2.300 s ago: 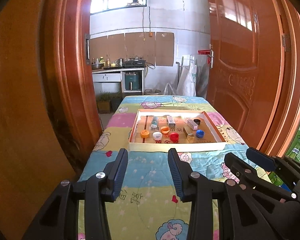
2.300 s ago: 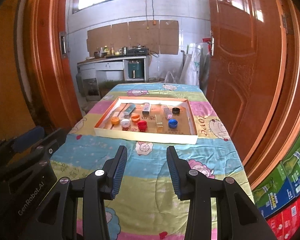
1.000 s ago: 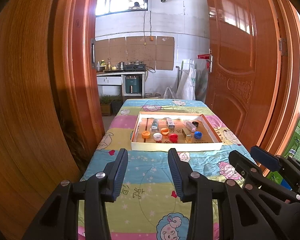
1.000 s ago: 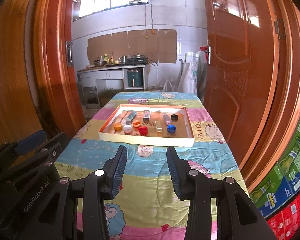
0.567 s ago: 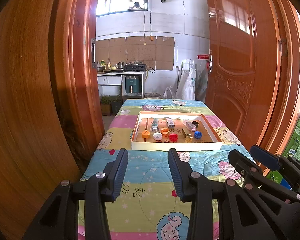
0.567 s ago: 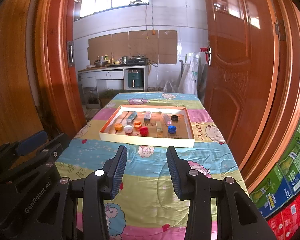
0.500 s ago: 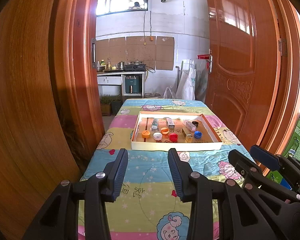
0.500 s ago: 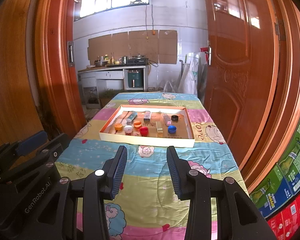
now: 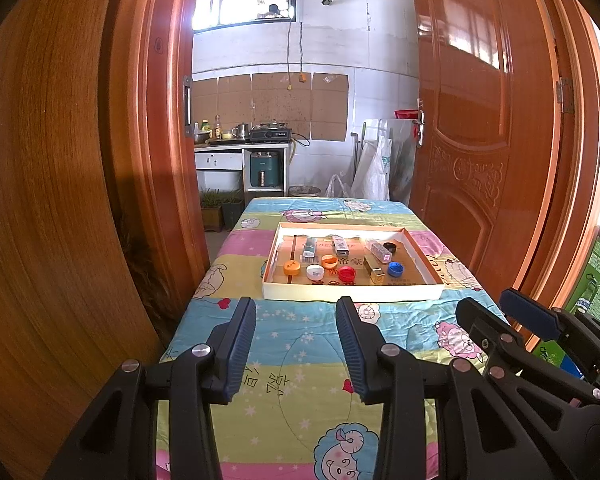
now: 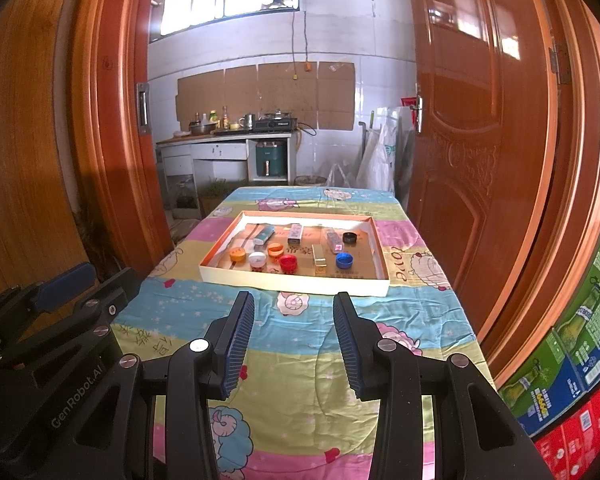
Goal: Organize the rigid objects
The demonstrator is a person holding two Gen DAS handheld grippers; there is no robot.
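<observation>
A shallow cardboard tray [image 9: 352, 292] [image 10: 292, 282] lies on the far half of the table. Inside it are loose bottle caps: orange [image 9: 291, 267], white [image 9: 315, 271], red [image 9: 347, 274], blue [image 9: 395, 268] and black [image 9: 391, 246]. Small boxes lie among them: a teal one [image 9: 309, 246], a gold one [image 9: 374, 274] and a clear one [image 9: 378, 250]. My left gripper [image 9: 295, 308] hovers open over the near part of the table, well short of the tray, with nothing between its fingers. My right gripper [image 10: 293, 300] is beside it, also open with nothing held.
A cartoon-print cloth [image 10: 300, 360] covers the table. Wooden door leaves stand close on the left [image 9: 60, 200] and right [image 9: 480, 160]. Stacked printed cartons [image 10: 572, 360] sit by the table's right side. A kitchen counter [image 10: 228, 136] is far behind.
Since the oldest frames both grippers have drawn back from the tray, which now looks smaller and farther off. Over the last second nothing has moved.
</observation>
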